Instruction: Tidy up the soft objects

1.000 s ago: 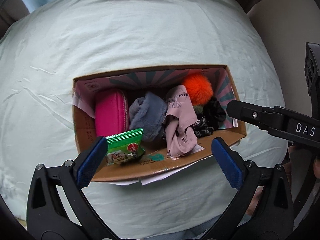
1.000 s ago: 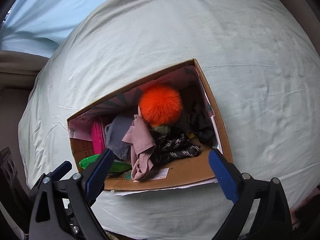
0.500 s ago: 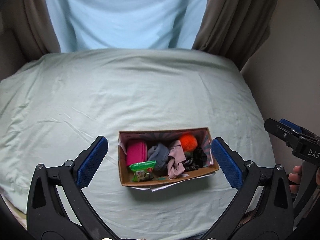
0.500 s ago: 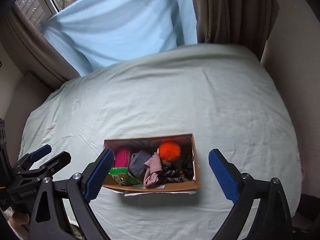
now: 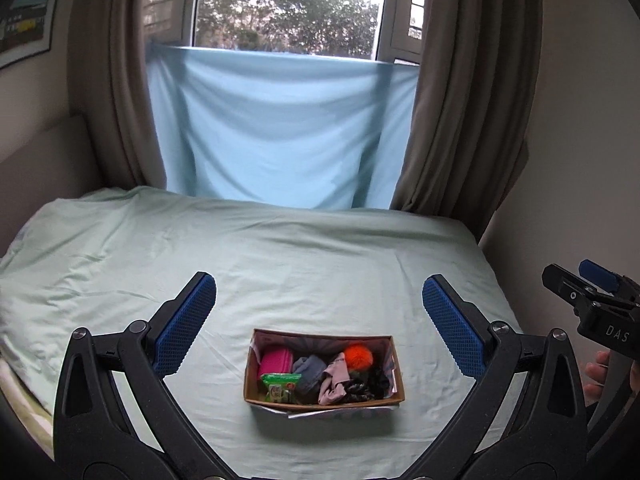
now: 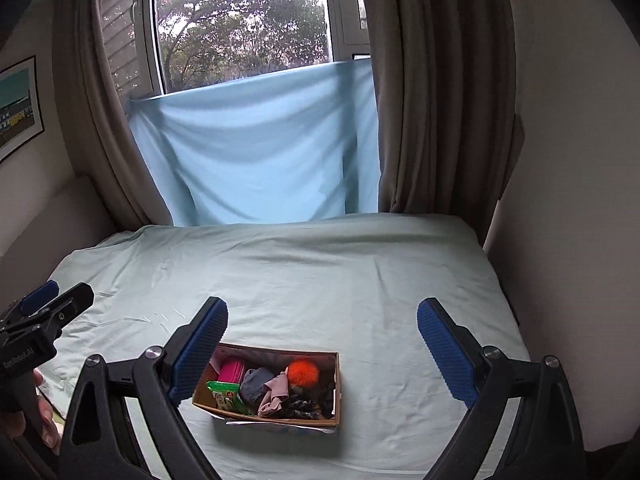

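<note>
1. While both pairs of tongs hang above the bed [image 5: 120,248], your left tongs [image 5: 319,320] and right tongs [image 6: 322,344] are spread wide, holding nothing.
2. Your task things sit in the cardboard box [image 5: 320,400] on the pale green sheet, below and ahead of both tongs, well apart from the blue pads.
3. Note that the box's long axis runs left to right across your view; it lies centred between the left pads, and left of centre in the right view, near that pair's left pad.
4. From left to right you have a pink pouch [image 5: 275,362], a green snack packet [image 5: 280,386], a grey fleece piece [image 5: 310,370], a dusty pink cloth [image 5: 335,378], an orange pompom [image 5: 359,356] and a dark patterned fabric [image 5: 370,384].
5. Judge the left tongs slightly better placed for the pouch end, the right for the pompom end.
6. You can read "DAS" on the right tool body and "GenRobot.AI" on the left; the packet's print is too small to read.
</note>
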Action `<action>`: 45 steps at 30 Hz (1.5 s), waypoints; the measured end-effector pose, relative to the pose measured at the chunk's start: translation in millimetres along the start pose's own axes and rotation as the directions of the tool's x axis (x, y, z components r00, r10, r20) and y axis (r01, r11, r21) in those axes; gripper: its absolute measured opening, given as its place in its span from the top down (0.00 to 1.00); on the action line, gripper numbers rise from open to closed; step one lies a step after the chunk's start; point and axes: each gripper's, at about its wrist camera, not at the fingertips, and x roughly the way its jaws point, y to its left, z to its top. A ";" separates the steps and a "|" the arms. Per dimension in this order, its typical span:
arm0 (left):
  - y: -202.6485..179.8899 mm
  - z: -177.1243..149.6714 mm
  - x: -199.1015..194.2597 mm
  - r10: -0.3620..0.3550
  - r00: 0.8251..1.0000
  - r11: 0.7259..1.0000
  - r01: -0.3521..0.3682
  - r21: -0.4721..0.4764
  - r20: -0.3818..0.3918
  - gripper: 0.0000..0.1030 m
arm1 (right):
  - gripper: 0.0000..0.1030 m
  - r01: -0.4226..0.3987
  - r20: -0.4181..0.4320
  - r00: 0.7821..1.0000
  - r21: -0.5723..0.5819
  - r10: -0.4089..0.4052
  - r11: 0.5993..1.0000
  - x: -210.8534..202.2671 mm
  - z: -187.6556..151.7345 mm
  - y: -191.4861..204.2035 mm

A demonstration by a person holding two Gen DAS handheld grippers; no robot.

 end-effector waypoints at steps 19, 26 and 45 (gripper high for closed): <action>-42.6 -15.2 -29.3 0.020 0.998 0.998 -0.024 0.066 0.061 0.00 | 0.08 0.002 0.098 0.995 -0.007 -0.002 1.000 -35.9 -8.8 -22.6; -43.0 -16.2 -29.4 0.020 0.997 0.998 -0.024 0.059 0.072 0.00 | 0.08 0.032 0.113 0.993 -0.030 -0.029 0.999 -40.0 -6.0 -19.5; -40.8 -14.9 -29.8 0.022 0.995 0.997 -0.030 0.072 0.100 0.00 | 0.08 0.054 0.135 0.990 -0.031 -0.050 0.998 -40.2 -1.1 -16.5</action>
